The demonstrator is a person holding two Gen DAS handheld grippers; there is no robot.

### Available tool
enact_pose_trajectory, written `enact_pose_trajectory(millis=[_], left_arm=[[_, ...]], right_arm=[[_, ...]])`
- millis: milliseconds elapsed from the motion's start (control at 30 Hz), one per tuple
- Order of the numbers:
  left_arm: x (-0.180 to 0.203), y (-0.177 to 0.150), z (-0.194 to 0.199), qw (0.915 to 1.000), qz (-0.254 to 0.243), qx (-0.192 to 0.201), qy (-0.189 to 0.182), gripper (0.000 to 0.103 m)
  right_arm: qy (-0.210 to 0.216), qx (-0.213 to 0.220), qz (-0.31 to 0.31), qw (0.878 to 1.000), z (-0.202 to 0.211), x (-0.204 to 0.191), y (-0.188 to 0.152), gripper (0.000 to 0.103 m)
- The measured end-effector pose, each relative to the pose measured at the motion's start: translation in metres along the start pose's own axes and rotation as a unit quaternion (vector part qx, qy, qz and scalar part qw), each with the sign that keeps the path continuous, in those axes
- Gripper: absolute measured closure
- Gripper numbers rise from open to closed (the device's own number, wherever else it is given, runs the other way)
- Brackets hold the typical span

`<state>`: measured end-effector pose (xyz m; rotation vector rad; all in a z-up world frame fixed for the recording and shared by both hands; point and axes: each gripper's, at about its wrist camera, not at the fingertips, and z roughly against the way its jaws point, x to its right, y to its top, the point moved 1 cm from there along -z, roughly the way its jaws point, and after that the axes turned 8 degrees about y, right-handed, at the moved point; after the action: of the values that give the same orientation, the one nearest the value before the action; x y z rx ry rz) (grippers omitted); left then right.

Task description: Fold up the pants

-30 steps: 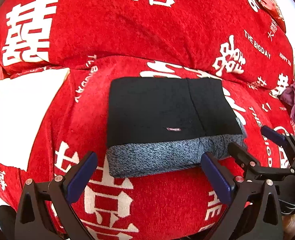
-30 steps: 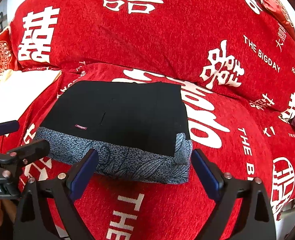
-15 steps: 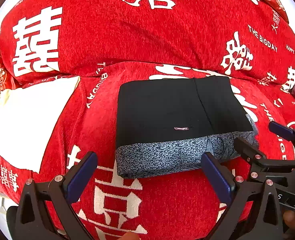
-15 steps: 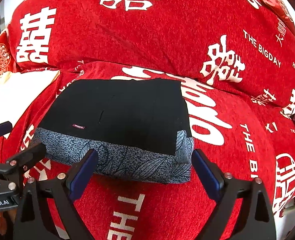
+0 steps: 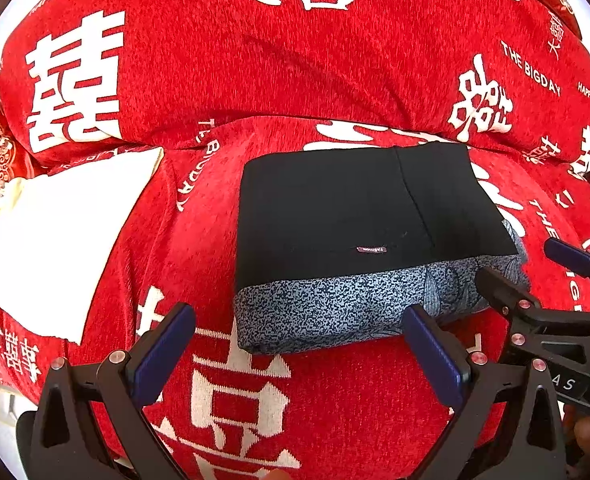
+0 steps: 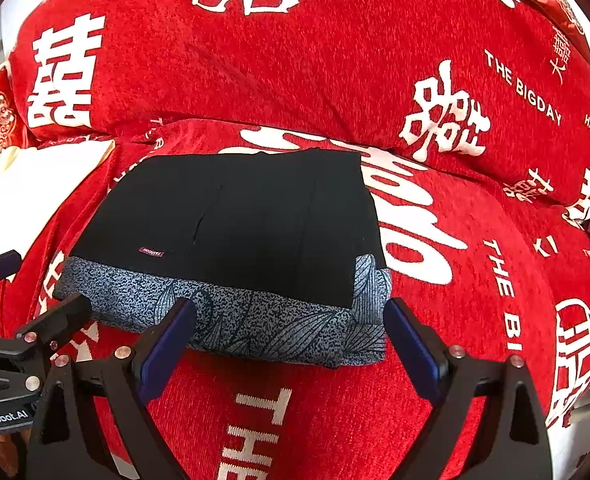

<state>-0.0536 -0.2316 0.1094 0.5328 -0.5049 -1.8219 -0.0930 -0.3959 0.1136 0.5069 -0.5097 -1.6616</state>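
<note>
Red sofa fabric (image 5: 335,392) is covered by one folded pair of pants (image 5: 359,216) and, at nine o'clock, one white cloth (image 5: 55,240). Two grippers are held spread and empty: the left gripper (image 5: 299,344) and the right gripper (image 6: 289,338).

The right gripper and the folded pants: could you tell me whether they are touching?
Cannot tell. In the right wrist view the open right gripper overlaps the folded pants' near edge, with no visible gap or contact.

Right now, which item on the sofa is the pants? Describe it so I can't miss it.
On the red sofa cover with white lettering, look mid-seat, right of the white cloth. The folded pants form a black rectangle with a blue-grey speckled band along the near edge and a small label.
</note>
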Motion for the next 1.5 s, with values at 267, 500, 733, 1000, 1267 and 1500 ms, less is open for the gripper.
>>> enact_pose_trajectory(millis=[267, 500, 733, 1000, 1267, 1500], left_arm=[[0.001, 0.001, -0.001, 1.0000, -0.001, -0.001, 0.000, 0.000], [0.003, 0.001, -0.004, 1.0000, -0.007, -0.004, 0.003, 0.000], [0.002, 0.001, -0.006, 1.0000, -0.007, -0.006, 0.002, 0.000], [-0.001, 0.000, -0.010, 0.9999, -0.009, -0.011, -0.001, 0.000], [0.000, -0.002, -0.013, 0.9998, -0.012, -0.016, 0.000, 0.000], [0.000, -0.001, -0.014, 0.9998, -0.014, -0.015, 0.001, 0.000]], right_arm=[[0.002, -0.004, -0.002, 1.000, -0.002, 0.005, 0.003, 0.007], [0.002, -0.010, -0.005, 1.000, -0.003, 0.007, 0.000, 0.007], [0.003, -0.015, -0.008, 1.000, -0.006, 0.007, -0.003, 0.007], [0.006, -0.022, -0.011, 1.000, -0.011, 0.008, -0.005, 0.007], [0.008, -0.029, -0.011, 0.999, -0.016, 0.009, -0.009, 0.006], [0.009, -0.032, -0.012, 0.999, -0.017, 0.009, -0.011, 0.006]])
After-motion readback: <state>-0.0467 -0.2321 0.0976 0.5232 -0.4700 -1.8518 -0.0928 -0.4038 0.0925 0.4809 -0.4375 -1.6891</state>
